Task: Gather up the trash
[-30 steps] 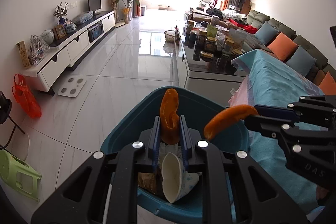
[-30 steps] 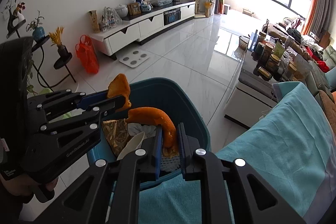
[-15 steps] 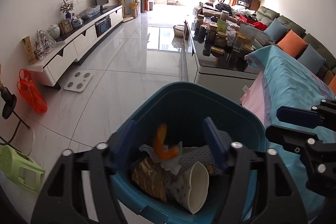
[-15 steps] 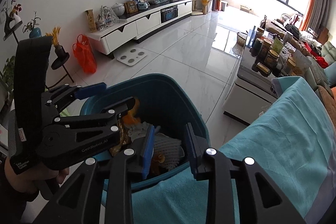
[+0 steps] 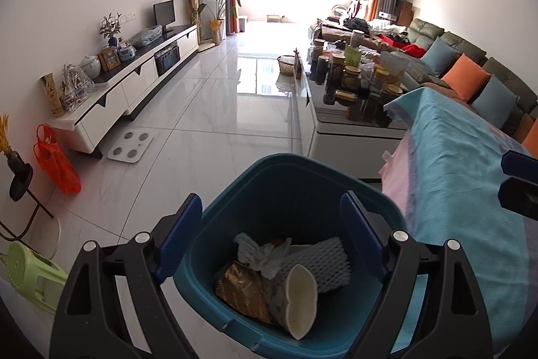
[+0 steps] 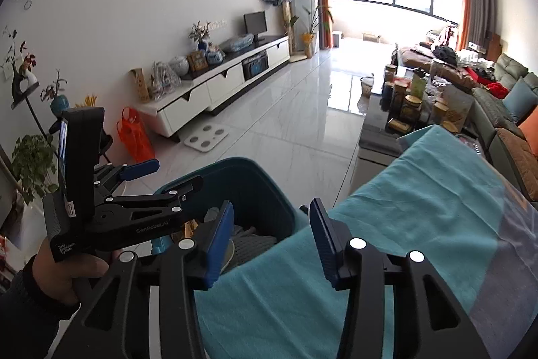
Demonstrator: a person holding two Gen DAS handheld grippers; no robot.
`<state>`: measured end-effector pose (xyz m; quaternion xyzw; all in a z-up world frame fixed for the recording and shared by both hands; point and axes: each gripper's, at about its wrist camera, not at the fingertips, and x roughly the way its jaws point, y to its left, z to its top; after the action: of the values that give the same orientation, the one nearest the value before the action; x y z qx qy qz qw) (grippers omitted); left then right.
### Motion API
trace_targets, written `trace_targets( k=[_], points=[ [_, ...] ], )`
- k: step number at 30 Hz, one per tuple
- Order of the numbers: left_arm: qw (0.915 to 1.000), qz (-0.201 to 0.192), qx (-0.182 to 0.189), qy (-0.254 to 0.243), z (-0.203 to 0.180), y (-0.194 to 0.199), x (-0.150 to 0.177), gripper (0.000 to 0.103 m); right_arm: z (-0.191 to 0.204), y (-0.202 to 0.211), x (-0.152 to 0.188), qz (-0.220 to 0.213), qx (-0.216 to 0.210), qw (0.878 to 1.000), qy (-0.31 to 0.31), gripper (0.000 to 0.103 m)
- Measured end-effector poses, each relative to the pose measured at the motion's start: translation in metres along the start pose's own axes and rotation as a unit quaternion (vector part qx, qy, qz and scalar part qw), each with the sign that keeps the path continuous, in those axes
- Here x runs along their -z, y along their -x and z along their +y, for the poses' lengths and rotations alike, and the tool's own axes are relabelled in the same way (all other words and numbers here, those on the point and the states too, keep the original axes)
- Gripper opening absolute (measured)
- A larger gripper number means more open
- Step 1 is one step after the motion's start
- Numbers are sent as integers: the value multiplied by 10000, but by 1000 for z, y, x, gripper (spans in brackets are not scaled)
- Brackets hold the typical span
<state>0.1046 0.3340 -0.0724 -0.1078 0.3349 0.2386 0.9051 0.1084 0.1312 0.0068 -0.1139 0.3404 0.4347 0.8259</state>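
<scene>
Your left hand-held gripper (image 5: 270,236) hangs right over the bin (image 5: 235,187), fingers spread wide with nothing between them, released. That placement makes sense: straight above the opening, so anything let go falls inside and not on the floor. Down in the bin lies the trash: a paper cup (image 5: 297,301) on its side nearest you, a white foam net (image 5: 322,261) behind it, a crumpled tissue (image 5: 259,253) and a brownish wrapper (image 5: 240,290) to the cup's left. A scrap of orange shows behind the tissue, too small to name.

Your right hand-held gripper (image 6: 272,239) is also released and empty, sitting above the teal cloth (image 6: 420,190) just beside the bin's rim. The bin stands on the floor, tight against that cloth-covered desk, which I judge is deliberate: a short carry from surface to opening.

From the right wrist view, your left hand (image 6: 64,271) holds its tool level over the bin. I see no loose trash on the cloth near the bin, so the collecting looks close to done from here.
</scene>
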Motion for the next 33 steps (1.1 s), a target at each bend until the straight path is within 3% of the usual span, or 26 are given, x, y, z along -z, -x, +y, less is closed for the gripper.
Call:
trace_targets(
  k=[7,10,17,23,33],
  points=[
    [9993,-220,183,-251,-30,29,-2,91,-24,44,15,-376,303,9984,-293,61],
    [9986,-291,270,-360,-46,42,-3,95,-37,63,23,-536,517,9964,-410,74],
    [9941,-528,699,-646,-92,83,0,97,-64,113,49,-917,999,9887,-645,89],
    [9870,-692,1084,-965,-140,117,5,97,-84,154,80,-1163,1393,9795,-876,96],
    [9690,-1094,1732,-1379,-211,173,33,97,-109,213,131,-1531,2143,9559,-1299,96]
  ],
)
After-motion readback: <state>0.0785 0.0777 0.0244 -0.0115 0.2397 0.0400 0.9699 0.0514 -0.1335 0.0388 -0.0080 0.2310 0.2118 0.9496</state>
